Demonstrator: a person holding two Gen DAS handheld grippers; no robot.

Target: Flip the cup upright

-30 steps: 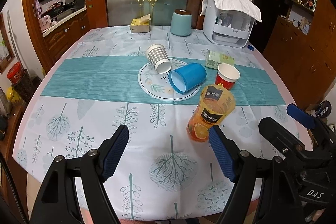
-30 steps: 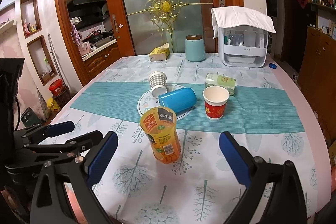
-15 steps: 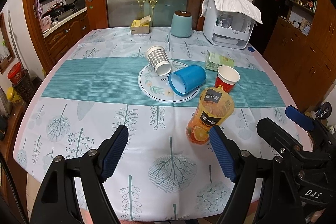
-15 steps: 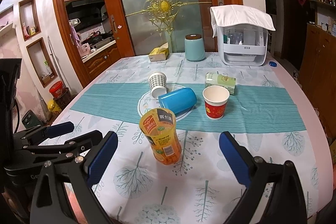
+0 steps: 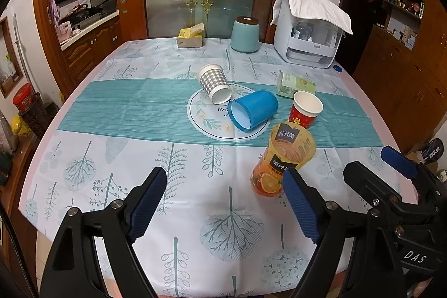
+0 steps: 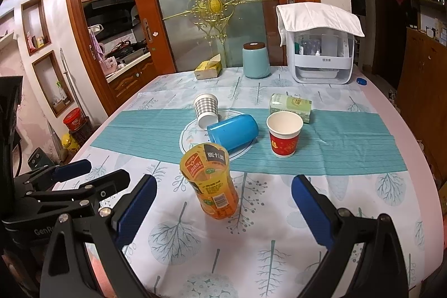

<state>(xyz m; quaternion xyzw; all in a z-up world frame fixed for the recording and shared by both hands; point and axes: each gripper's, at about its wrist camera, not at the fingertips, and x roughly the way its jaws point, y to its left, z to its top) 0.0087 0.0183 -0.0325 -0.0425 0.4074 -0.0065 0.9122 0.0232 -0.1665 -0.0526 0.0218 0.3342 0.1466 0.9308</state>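
A blue cup (image 5: 253, 109) lies on its side on the round mat, mouth toward me; it also shows in the right wrist view (image 6: 233, 131). A checked paper cup (image 5: 214, 83) (image 6: 206, 110) lies on its side behind it. An orange plastic cup (image 5: 282, 159) (image 6: 212, 182) and a red paper cup (image 5: 305, 109) (image 6: 284, 133) stand upright. My left gripper (image 5: 226, 204) is open and empty, near the table's front edge. My right gripper (image 6: 223, 210) is open and empty, just short of the orange cup.
A green box (image 5: 297, 83) lies behind the red cup. A teal canister (image 5: 245, 33), a yellow tissue box (image 5: 191, 37) and a white appliance under a cloth (image 5: 308, 30) stand at the back. The table (image 5: 83, 130) carries a tree-print cloth.
Both grippers have drifted slightly; the scene shifts a little in each view. The cups have not moved and both jaws stay open.
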